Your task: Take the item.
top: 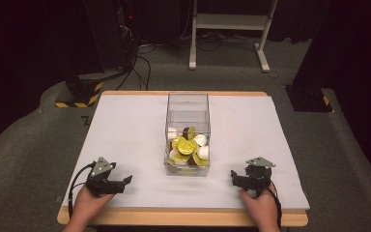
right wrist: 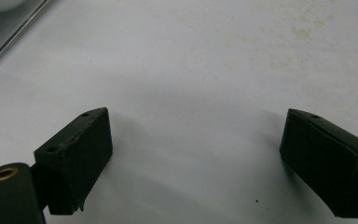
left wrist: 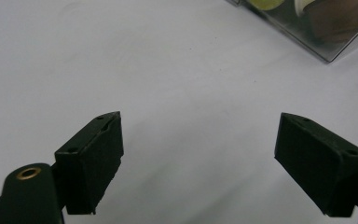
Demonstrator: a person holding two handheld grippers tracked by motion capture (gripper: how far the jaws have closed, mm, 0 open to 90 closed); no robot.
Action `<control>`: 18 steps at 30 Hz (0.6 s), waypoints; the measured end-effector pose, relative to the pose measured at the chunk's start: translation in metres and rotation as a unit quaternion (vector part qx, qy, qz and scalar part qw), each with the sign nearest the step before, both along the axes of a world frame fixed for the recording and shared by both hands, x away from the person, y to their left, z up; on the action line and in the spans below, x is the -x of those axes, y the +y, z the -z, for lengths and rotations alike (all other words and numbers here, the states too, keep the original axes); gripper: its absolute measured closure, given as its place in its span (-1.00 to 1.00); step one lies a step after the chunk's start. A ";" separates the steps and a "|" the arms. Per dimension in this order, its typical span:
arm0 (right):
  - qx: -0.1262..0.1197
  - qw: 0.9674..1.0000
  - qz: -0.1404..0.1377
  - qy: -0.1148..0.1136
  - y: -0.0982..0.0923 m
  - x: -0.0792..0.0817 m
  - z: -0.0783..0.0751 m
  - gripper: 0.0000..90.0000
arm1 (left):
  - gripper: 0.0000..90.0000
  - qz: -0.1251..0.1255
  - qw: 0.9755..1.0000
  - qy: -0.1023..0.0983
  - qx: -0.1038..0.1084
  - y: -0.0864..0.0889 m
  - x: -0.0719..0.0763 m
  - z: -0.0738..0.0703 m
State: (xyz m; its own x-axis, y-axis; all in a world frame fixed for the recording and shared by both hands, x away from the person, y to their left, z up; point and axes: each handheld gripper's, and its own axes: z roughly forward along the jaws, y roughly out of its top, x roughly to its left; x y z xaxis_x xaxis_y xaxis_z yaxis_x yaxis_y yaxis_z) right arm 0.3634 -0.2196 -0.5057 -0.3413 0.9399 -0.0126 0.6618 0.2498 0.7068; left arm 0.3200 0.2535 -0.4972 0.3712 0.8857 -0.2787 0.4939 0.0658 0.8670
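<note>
A clear plastic box (top: 187,104) stands upright in the middle of the white table (top: 125,125), holding several yellow-green, white and brown capsules (top: 186,146) in its near half. My left gripper (top: 125,181) rests near the front left edge, pointing right toward the box, jaws open with nothing between them. A corner of the box (left wrist: 307,28) appears at the top right of the left gripper view, beyond the open gripper (left wrist: 198,158). My right gripper (top: 233,178) lies near the front right, pointing left, also open and empty (right wrist: 196,158). The box's edge (right wrist: 9,28) shows top left there.
The table's wooden front edge (top: 183,217) runs just under the person's hands. Beyond the table stand a white frame leg (top: 192,48), cables and black stands with yellow-striped bases (top: 79,94) on grey floor.
</note>
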 end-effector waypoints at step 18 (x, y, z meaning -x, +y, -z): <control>0.000 1.000 0.000 0.000 0.000 0.000 0.000 -0.80 | -0.61 0.039 0.998 -0.015 0.048 -0.024 -0.006 -0.017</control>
State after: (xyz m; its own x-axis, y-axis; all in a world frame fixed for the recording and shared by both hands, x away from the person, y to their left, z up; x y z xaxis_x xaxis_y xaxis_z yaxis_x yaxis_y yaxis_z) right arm 0.3634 -0.2196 -0.5057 -0.3418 0.9397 -0.0136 0.6612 0.2507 0.7071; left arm 0.3263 0.2299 -0.4806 0.4483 0.8231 -0.3485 0.4741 0.1116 0.8734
